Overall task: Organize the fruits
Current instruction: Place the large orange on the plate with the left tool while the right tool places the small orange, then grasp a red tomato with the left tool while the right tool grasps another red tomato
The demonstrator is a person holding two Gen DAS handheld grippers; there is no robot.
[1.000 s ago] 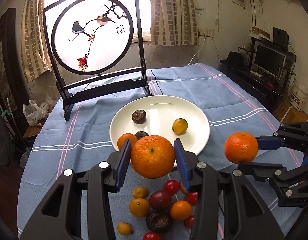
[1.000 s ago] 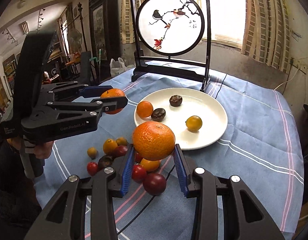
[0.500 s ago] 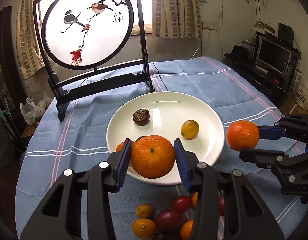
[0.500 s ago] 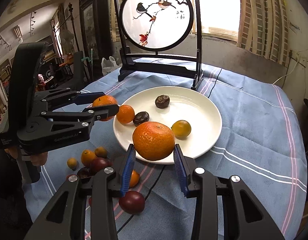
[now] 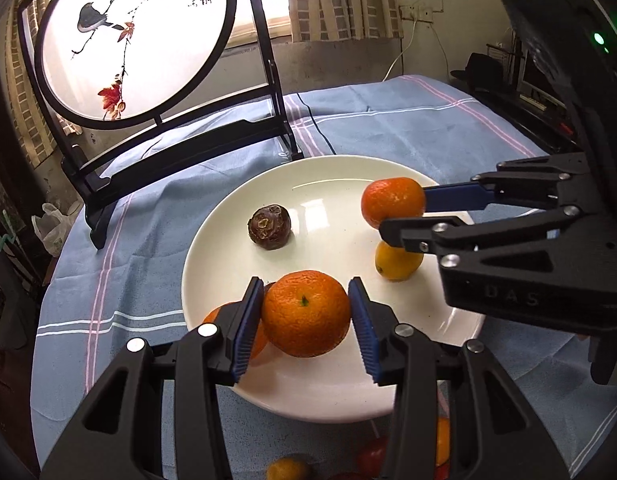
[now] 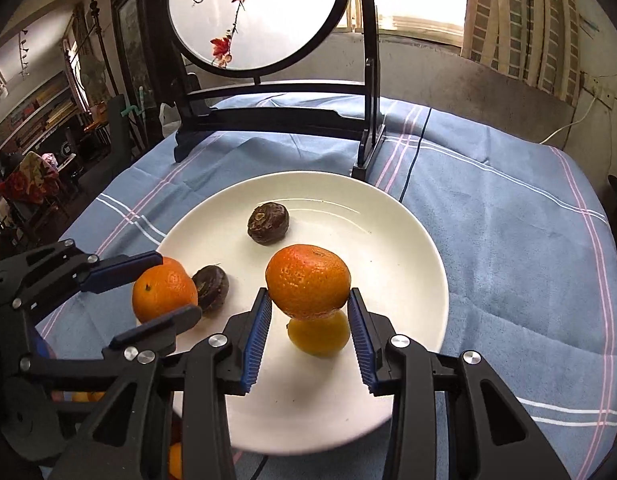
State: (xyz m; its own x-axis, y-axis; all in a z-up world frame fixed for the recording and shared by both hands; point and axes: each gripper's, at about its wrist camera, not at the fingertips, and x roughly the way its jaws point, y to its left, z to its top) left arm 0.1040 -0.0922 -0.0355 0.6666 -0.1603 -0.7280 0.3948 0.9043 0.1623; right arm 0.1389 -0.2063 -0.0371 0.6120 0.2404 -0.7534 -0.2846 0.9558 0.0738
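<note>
My left gripper point(image 5: 304, 316) is shut on an orange mandarin point(image 5: 306, 314) and holds it just above the near left part of the white plate point(image 5: 328, 396). In from the right comes my right gripper point(image 5: 402, 210), shut on a second mandarin point(image 5: 390, 200) over the plate's right side. In the right wrist view that gripper point(image 6: 308, 296) holds its mandarin point(image 6: 308, 280) right above a yellow fruit point(image 6: 318, 338). There the left gripper point(image 6: 172, 288) grips its mandarin point(image 6: 162, 294) at the plate's point(image 6: 408, 280) left rim. Two dark brown fruits point(image 6: 268, 222) point(image 6: 210, 286) lie on the plate.
A black-framed round screen with a bird painting point(image 5: 140, 40) stands on the blue cloth point(image 5: 388, 128) behind the plate. Another orange point(image 5: 262, 342) sits on the plate behind my left finger. Loose small fruits point(image 5: 288, 470) lie on the cloth in front of the plate.
Both grippers have moved forward and down with their mandarins, from over the loose fruit pile to over the plate. The right one came in from beside the plate to above the yellow fruit.
</note>
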